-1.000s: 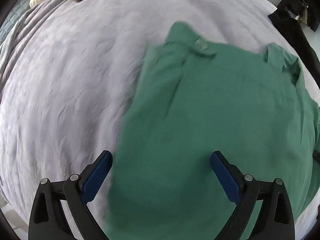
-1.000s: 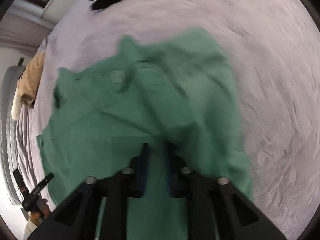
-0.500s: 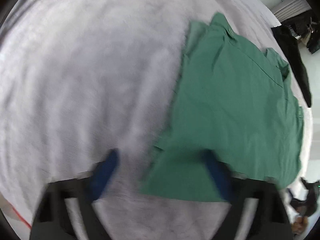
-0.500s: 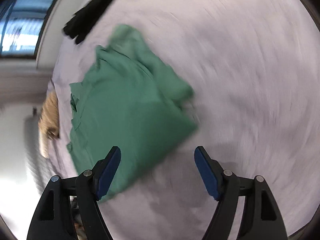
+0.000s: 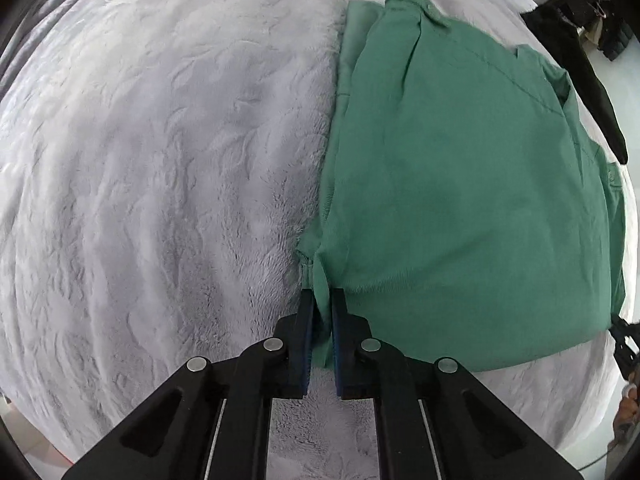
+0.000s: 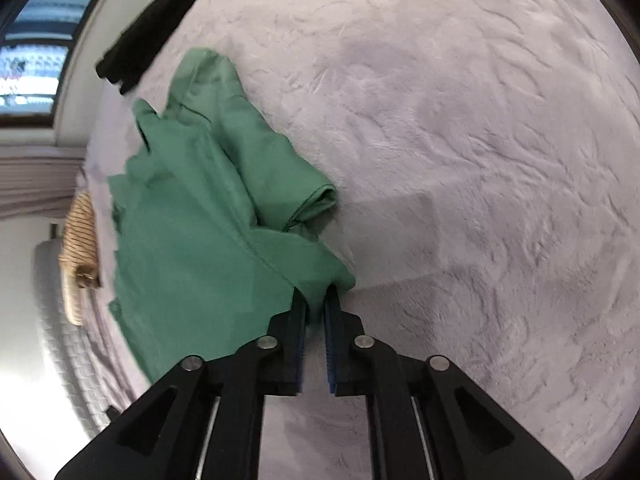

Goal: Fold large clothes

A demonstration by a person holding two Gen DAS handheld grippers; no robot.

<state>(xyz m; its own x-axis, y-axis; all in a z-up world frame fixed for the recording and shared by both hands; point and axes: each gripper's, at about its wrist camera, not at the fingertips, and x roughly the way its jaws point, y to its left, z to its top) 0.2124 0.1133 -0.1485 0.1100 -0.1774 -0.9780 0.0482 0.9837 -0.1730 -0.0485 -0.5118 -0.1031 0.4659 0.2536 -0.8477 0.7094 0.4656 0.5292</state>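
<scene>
A green shirt (image 5: 460,184) lies partly folded on a pale lilac fleece bedcover (image 5: 160,200). My left gripper (image 5: 320,300) is shut on the shirt's near left corner, cloth pinched between the blue pads. In the right wrist view the same shirt (image 6: 192,216) lies to the left, with a rolled sleeve end (image 6: 316,200) at its right edge. My right gripper (image 6: 316,300) is shut on the shirt's near right corner. The bedcover (image 6: 480,160) fills the rest of that view.
A black garment (image 5: 592,80) lies past the shirt at the right of the left wrist view, and shows at the top left of the right wrist view (image 6: 148,32). A striped beige cloth (image 6: 80,240) lies at the bed's edge. A window (image 6: 36,40) is at far left.
Both grippers were open half a second ago and have since closed on the shirt's near corners. One second ago the right was shut on cloth and the left open over the shirt.
</scene>
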